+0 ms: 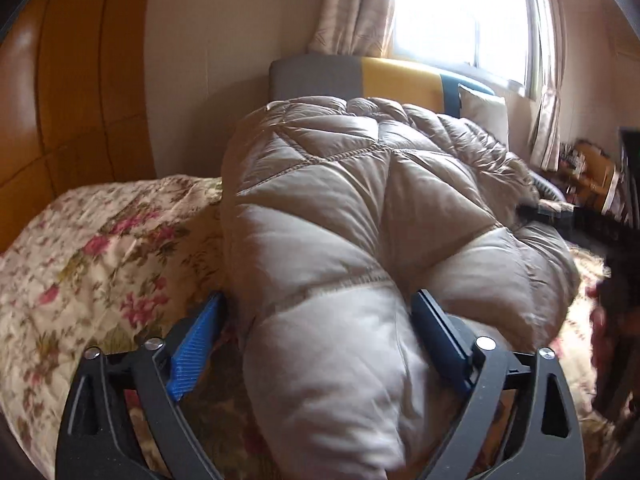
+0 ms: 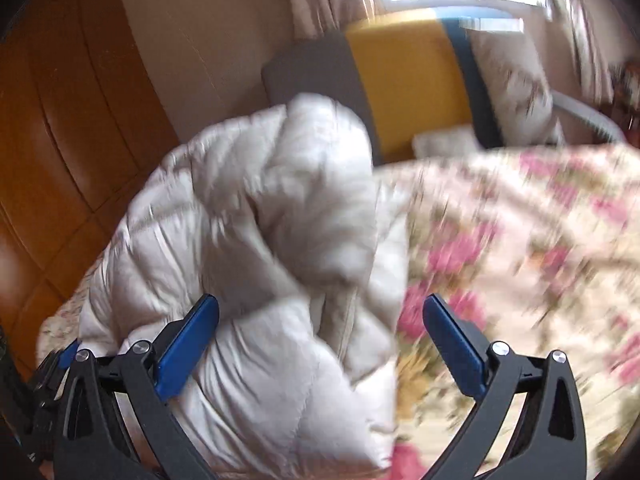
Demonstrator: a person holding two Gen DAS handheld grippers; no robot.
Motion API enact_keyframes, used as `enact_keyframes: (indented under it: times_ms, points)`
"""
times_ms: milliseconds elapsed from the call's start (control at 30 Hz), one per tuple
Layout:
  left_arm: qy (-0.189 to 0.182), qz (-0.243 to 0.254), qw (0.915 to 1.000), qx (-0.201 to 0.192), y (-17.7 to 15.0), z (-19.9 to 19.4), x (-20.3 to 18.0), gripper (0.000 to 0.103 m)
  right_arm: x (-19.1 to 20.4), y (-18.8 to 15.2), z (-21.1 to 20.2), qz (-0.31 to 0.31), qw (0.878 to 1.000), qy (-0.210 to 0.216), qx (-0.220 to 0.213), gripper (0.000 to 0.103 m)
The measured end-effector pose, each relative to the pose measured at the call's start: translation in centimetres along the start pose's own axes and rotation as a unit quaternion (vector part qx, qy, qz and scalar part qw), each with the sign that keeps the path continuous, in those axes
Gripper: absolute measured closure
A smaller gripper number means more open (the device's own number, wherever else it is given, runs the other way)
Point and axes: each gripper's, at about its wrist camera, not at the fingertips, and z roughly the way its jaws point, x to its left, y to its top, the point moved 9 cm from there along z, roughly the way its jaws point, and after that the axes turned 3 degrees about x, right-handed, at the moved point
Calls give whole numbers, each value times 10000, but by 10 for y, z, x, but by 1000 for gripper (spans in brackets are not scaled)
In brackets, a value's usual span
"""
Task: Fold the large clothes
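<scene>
A puffy beige quilted down jacket [image 1: 360, 208] is lying on the floral-quilted bed [image 1: 100, 248], bulging between both wide-open grippers, left gripper [image 1: 318, 332] and right gripper [image 2: 320, 336], gripping nothing.

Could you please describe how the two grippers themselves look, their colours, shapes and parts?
The left gripper and the right gripper look alike: each has two blue rectangular finger pads, one showing a ribbed face, on dark grey curved plastic arms with elongated cut-outs and round silver screw heads. No cables, markings or sleeves are visible.
</scene>
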Motion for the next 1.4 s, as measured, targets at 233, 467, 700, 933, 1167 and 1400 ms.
enact_keyframes:
  times_ms: [233, 467, 700, 933, 1167, 1400]
  points:
    - [117, -326, 9994, 10, 6, -19, 7, 5, 25, 60, 50, -821, 9921, -914, 234, 2]
    - [-152, -326, 9982, 486, -3, 6, 10, 3, -40, -5, 79, -113, 9770, -1851, 1053, 2]
    - [-243, -377, 9954, 846, -20, 30, 5, 3, -50, -19, 68, -132, 9805, -1837, 687, 2]
    - [-60, -625, 9957, 688, -26, -12, 12, 3, -39, 1, -10, 344, 9926, -1134, 269, 2]
    - [305, -382, 9971, 587, -49, -56, -1, 3, 10, -43, -84, 12, 9969, -683, 395, 2]
    - [570, -174, 9975, 390, -71, -108, -14, 3, 32, -101, -133, -465, 9942, -841, 491, 2]
